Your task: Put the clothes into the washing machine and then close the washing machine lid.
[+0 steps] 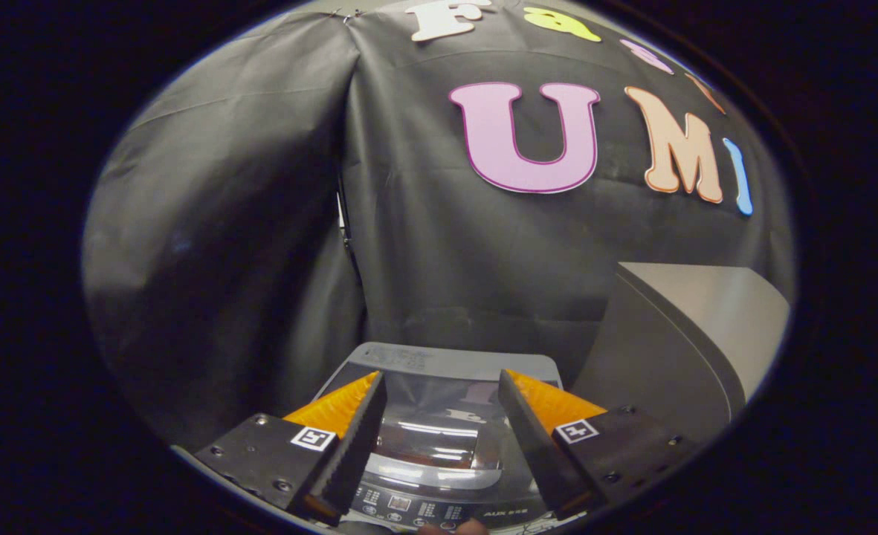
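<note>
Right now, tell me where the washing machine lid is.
In the gripper view, the washing machine lid lies flat and closed between the open gripper's fingers, beyond the control panel, left of a grey appliance.

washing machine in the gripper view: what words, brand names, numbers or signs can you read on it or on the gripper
Nothing can be read for certain.
washing machine control panel: small print and icons, too small to read.
Back edge of the lid: faint print, blurred.
gripper, fingers open above the lid: one square black-and-white marker on each finger, a pattern without words.
</note>
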`<control>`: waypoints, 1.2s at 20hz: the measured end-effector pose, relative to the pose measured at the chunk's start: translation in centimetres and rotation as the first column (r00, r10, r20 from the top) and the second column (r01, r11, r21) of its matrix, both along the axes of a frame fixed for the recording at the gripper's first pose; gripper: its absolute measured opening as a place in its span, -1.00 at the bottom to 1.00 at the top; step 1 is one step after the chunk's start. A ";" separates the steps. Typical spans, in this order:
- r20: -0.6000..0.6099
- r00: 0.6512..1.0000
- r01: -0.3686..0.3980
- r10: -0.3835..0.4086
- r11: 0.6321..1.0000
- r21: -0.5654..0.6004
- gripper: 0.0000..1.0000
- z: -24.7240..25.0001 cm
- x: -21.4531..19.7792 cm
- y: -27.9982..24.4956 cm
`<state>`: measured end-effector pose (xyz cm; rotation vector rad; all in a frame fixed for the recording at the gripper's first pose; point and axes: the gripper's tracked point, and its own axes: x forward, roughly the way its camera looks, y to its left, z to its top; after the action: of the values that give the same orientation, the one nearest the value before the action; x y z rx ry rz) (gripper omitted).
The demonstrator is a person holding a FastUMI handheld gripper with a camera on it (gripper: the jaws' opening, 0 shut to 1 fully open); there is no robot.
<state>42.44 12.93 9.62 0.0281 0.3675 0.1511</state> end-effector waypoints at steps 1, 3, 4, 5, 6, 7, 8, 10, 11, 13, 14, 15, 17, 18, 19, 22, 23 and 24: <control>0.006 1.000 -0.004 0.004 1.000 0.011 0.84 -0.1 -0.6 -0.1; 0.032 0.999 -0.003 0.002 1.000 0.030 0.84 0.1 -1.8 -0.5; 0.044 0.999 -0.006 0.004 0.999 0.039 0.84 0.2 -2.4 -0.7; 0.056 0.998 -0.010 0.007 0.999 0.048 0.84 0.4 -3.2 -0.8; 0.061 0.998 -0.015 0.011 0.998 0.054 0.85 0.3 -4.1 -1.0; 0.072 0.997 -0.017 0.012 0.998 0.062 0.85 0.4 -5.0 -1.2; 0.087 0.996 -0.022 0.016 0.998 0.067 0.85 0.5 -5.9 -1.3; 0.115 0.993 -0.033 0.026 0.998 0.057 0.87 0.6 -7.8 -1.6; 0.132 0.991 -0.030 0.024 0.999 0.043 0.87 0.7 -8.7 -2.1; 0.154 0.988 -0.023 0.020 0.999 0.022 0.88 0.6 -10.4 -2.7; 0.162 0.987 -0.014 0.010 1.000 0.023 0.89 0.0 -11.8 -3.3; 0.167 0.986 -0.011 0.006 1.000 0.027 0.89 -0.1 -13.2 -3.1; 0.181 0.983 -0.001 -0.004 1.000 0.025 0.89 -0.4 -15.9 -2.9; 0.191 0.982 0.004 -0.008 1.000 0.020 0.89 -0.6 -17.0 -2.9; 0.195 0.981 0.006 -0.009 1.000 0.014 0.89 -0.9 -18.3 -2.9; 0.225 0.974 0.017 -0.018 1.000 0.006 0.89 -1.5 -21.9 -3.2; 0.231 0.973 0.019 -0.020 1.000 0.010 0.89 -1.9 -23.3 -3.3; 0.237 0.971 0.024 -0.026 1.000 0.012 0.89 -2.2 -24.7 -3.5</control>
<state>17.75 9.43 7.47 0.0234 0.1270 0.1296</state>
